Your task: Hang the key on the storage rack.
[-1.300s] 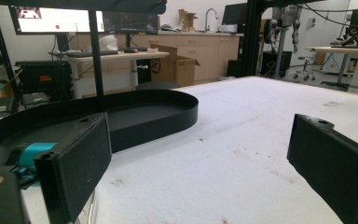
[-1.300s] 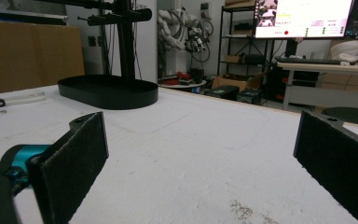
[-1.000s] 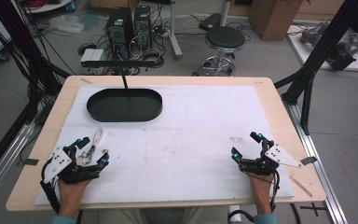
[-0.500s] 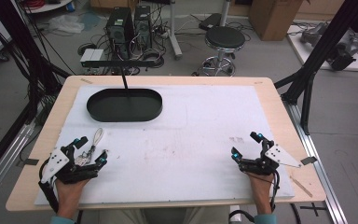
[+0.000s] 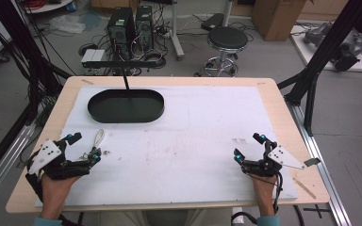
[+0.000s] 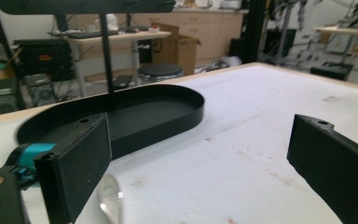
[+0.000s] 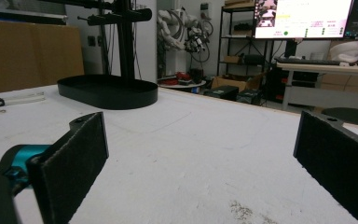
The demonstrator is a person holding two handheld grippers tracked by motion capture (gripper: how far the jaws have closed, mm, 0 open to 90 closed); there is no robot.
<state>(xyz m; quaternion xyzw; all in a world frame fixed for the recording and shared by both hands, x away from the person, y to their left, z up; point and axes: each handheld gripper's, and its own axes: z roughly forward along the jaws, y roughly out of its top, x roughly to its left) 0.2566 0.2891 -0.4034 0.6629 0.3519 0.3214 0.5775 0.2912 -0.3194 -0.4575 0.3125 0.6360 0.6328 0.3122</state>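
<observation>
Presently, entries run from largest to smallest.

Table: wooden top under a white sheet with faint stains at centre. Risk: little friction, so a nudged light item may skid rather than lift.

Black oval tray: at 11 o'clock on the table, a thin post rising from its far rim to a bar overhead; shallow wall. Risk: a release made too high could bounce an item off the wall, and the post could catch a jaw or cable on approach.

Left gripper: at 8 o'clock, jaws spread wide, holding nothing.

Right gripper: at 4 o'clock, jaws spread wide over bare sheet, well apart from everything else. Risk: minimal while it rests there.

Clear plastic spoon: lies flat on the sheet at 8 o'clock, between the left jaws' tips and the tray; in the left gripper view its bowl sits just beside the near jaw pad. Risk: judged the likeliest failure. It is thin, flat and transparent, so closing jaws may ride over it, flick it aside or pinch only its edge, letting it pivot and drop before the tray.
</observation>
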